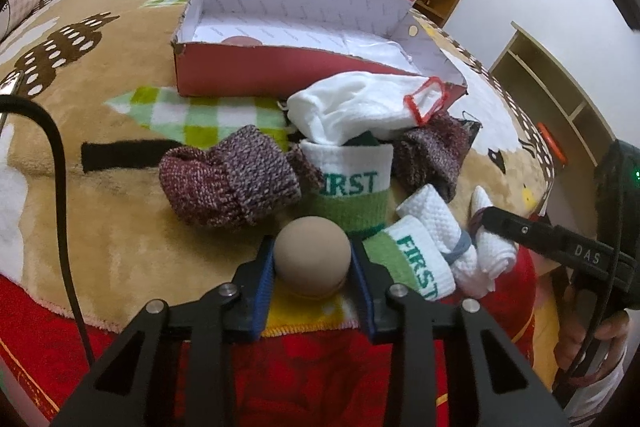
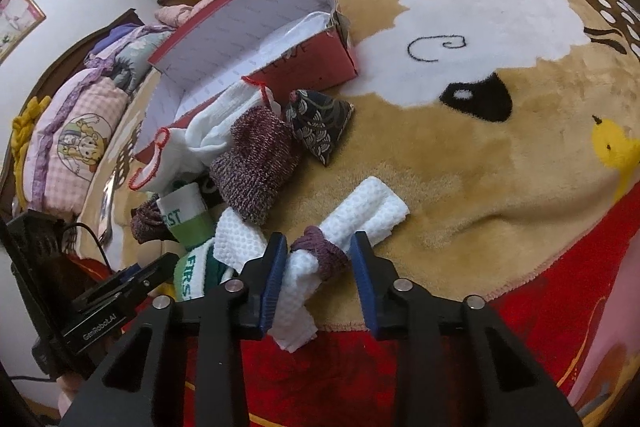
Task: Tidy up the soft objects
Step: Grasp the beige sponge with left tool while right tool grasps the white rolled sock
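Left gripper squeezing a tan foam ball between its blue pads. Right gripper set wide around a white waffle cloth with a purple band, left pad touching, right pad just apart. Just past the ball, green-and-white FIRST socks and a purple knit sock. Farther ahead, a white cloth with red trim, then the open red box on the tan blanket.

Both tongs, left tongs and right tongs, have black angular arms, blue ribbed pads, and silver screws. A black cable runs left of the left one.
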